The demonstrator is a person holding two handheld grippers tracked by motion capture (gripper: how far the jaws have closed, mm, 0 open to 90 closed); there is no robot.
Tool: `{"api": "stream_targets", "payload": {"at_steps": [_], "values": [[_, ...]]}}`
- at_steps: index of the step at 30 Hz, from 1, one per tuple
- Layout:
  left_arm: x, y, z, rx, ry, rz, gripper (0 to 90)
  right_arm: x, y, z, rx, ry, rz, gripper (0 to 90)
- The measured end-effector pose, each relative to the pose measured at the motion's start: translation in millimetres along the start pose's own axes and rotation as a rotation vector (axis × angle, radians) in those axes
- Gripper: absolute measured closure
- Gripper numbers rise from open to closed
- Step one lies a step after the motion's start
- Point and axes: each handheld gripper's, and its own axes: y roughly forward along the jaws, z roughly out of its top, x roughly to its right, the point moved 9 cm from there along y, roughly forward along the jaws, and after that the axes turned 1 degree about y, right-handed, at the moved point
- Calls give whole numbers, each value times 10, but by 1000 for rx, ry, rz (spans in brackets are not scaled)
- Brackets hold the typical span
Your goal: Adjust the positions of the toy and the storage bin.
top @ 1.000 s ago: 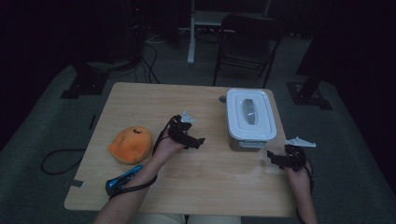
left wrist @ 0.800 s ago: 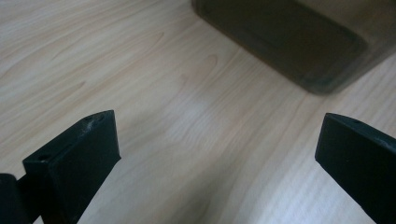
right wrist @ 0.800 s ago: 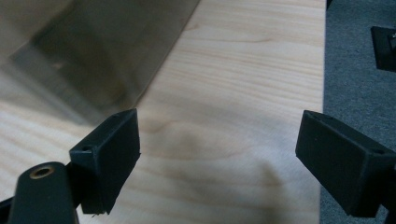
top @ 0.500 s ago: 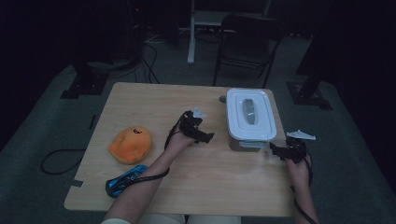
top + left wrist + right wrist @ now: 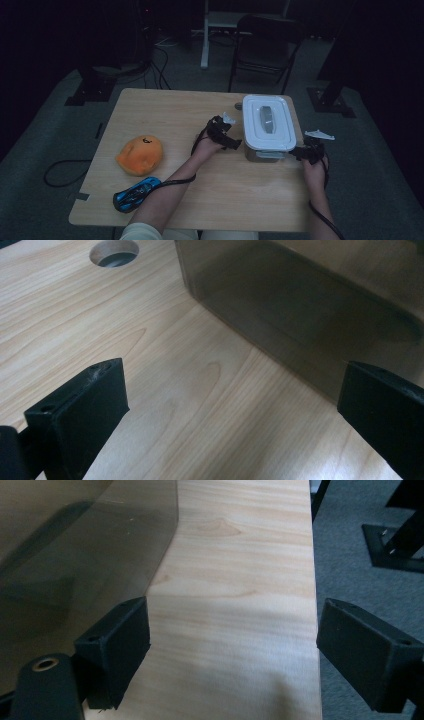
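A clear plastic box with a white lid (image 5: 266,125) stands at the right side of the wooden table (image 5: 170,125). My left gripper (image 5: 232,142) sits just left of the box's near corner, jaws wide open with bare wood between them; the box's smoky wall (image 5: 300,315) fills the upper right of the left gripper view. My right gripper (image 5: 300,151) is at the box's near right corner, open, by the table's right edge. The box wall (image 5: 75,545) stands beside its left jaw, and nothing lies between the jaws.
An orange plush toy (image 5: 139,154) lies at the left front, with a blue object (image 5: 134,193) nearer the front edge. A round hole (image 5: 114,252) pierces the tabletop behind the box. A dark chair (image 5: 267,42) stands beyond the table. Grey floor (image 5: 370,535) lies off the right edge.
My left gripper has moved right, from mid-table up to the box's left side. The right gripper has crept forward to the box's near right corner.
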Motion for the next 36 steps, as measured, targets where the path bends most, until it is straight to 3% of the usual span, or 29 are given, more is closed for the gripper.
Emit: {"api": "stream_targets", "payload": {"at_steps": [8,13,15,18,25,30,36], "values": [[-4,75,41,-16,-23,-11,5,-40,41,87,12,-27,6,141],[-25,84,54,-32,-32,-14,4,-90,42,89,16,-39,48,160],[-35,94,18,-63,-25,-6,5,-118,45,84,14,-43,67,161],[-44,87,20,-59,-18,2,5,-161,45,76,10,-39,91,174],[-42,10,56,-48,-5,-4,4,-212,26,85,14,-62,103,210],[-45,-42,33,-52,4,5,5,-253,4,97,30,-60,139,215],[-115,-163,-55,-51,-3,25,5,-408,22,110,14,-112,168,231]]}}
